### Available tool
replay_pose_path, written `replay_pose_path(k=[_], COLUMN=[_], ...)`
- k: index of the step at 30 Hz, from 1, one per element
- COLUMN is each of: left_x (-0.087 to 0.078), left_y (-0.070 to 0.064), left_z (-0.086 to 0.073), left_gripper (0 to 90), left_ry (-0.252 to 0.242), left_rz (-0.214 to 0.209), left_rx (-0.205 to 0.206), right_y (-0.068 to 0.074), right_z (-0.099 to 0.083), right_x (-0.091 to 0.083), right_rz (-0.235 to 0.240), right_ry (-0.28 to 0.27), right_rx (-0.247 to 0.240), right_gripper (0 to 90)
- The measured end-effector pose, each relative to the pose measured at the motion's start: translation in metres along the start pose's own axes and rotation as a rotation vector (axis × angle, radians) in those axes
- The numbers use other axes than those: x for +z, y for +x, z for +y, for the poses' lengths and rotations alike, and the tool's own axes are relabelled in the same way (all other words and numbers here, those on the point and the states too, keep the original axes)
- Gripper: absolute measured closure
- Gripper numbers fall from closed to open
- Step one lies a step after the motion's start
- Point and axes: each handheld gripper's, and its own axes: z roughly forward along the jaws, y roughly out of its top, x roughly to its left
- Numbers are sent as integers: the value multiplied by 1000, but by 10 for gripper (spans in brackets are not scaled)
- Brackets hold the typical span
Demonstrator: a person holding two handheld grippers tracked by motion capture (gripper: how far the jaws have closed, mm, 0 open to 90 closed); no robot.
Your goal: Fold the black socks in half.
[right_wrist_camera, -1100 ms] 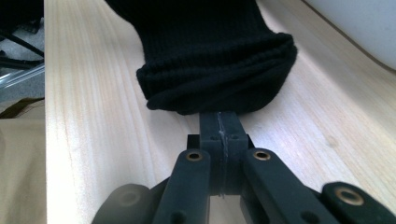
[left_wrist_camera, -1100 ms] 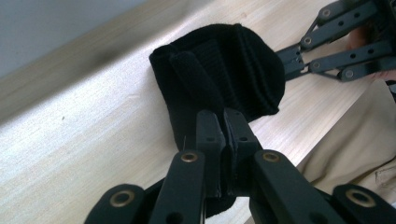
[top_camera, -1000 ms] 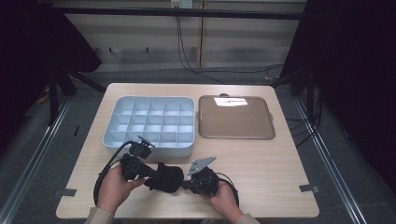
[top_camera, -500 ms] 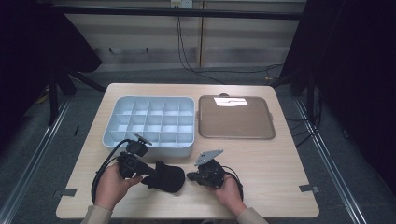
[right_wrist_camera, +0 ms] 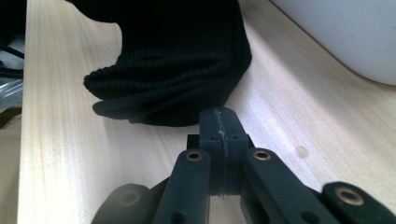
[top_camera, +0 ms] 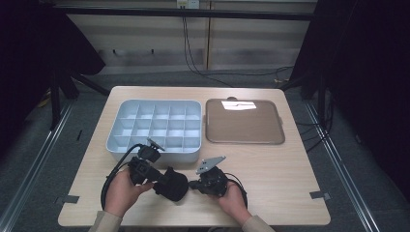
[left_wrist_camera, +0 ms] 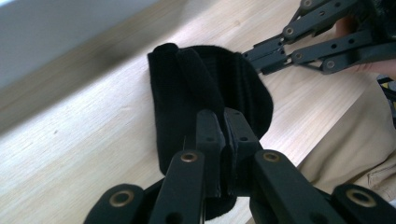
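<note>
A folded black knitted cloth (top_camera: 172, 186) lies on the wooden table near its front edge, between my two grippers. My left gripper (top_camera: 158, 181) comes at it from the left. In the left gripper view that gripper (left_wrist_camera: 223, 135) is shut on the near edge of the cloth (left_wrist_camera: 205, 88). My right gripper (top_camera: 193, 184) points at the cloth from the right. Seen in its own view, the right gripper (right_wrist_camera: 219, 123) has its jaws pressed together with nothing between them, tips at the edge of the cloth (right_wrist_camera: 177, 70). The right gripper's linkage (left_wrist_camera: 322, 44) shows beyond the cloth.
A pale grey box with several empty compartments (top_camera: 154, 153) stands just behind the grippers; its wall (right_wrist_camera: 355, 37) is close. A brown flat tray (top_camera: 243, 123) sits to its right. Bare table (top_camera: 285, 179) lies to the right of the hands.
My right gripper drew a little back from the cloth, then came back to its edge. The cloth and my left gripper have barely moved.
</note>
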Motion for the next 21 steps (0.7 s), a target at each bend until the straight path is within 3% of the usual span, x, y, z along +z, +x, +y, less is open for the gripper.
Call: replay_pose_path(k=[14,21], left_x=[13,19], left_y=[-11,-14], left_z=[4,6], left_gripper=[861,860], left_ry=[33,38], left_rz=[-15,-23], left_rx=[40,36], right_y=[3,3], right_z=[0,0], right_x=[1,2], right_rz=[-8,-13], right_ry=[-8,-9], right_rx=[15,8], right_gripper=[900,900])
